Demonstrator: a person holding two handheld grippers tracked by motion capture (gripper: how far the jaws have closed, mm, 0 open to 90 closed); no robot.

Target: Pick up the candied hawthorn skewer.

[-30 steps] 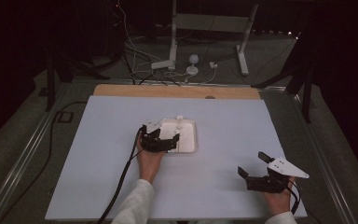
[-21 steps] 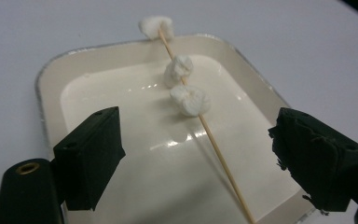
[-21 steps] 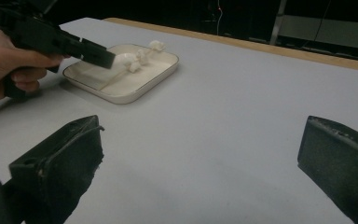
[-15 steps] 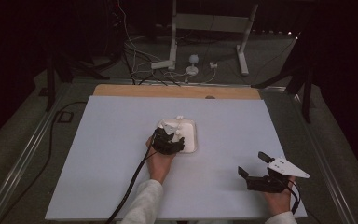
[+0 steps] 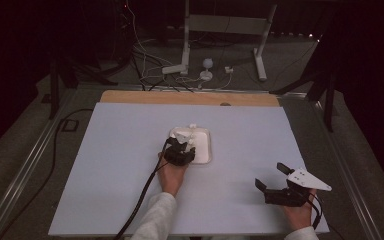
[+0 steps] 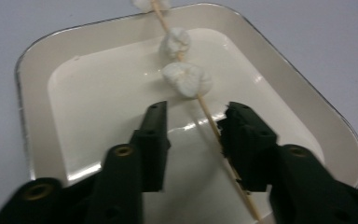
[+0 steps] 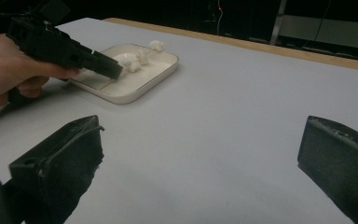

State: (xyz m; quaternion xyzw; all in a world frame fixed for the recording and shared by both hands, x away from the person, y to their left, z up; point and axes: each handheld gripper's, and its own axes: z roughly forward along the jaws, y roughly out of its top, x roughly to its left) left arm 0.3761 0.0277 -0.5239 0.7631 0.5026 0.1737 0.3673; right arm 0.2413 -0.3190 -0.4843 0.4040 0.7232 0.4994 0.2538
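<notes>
A shallow white tray point(image 5: 203, 146) lies mid-table. In it rests a thin wooden skewer point(image 6: 209, 122) threaded with white marshmallows point(image 6: 186, 79), its far end reaching past the tray's rim. My left gripper point(image 6: 193, 119) hangs low over the tray's near part, open, with the skewer's bare end running between the jaws, close against the right one. In the high view the left gripper point(image 5: 180, 150) covers the tray's left side. My right gripper point(image 5: 271, 176) stands open near the table's front right, nothing between its jaws; its view shows the tray point(image 7: 135, 86) and the left gripper point(image 7: 107, 67) far off.
The table is covered by a white board point(image 5: 110, 165) with a wooden strip point(image 5: 190, 98) along its far edge. The left gripper's black cable point(image 5: 140, 200) trails back to the front edge. Stands and cables sit on the floor beyond.
My left gripper has moved right and forward from the tray's left edge to over the tray, turning toward the skewer. The right gripper has stayed put.
</notes>
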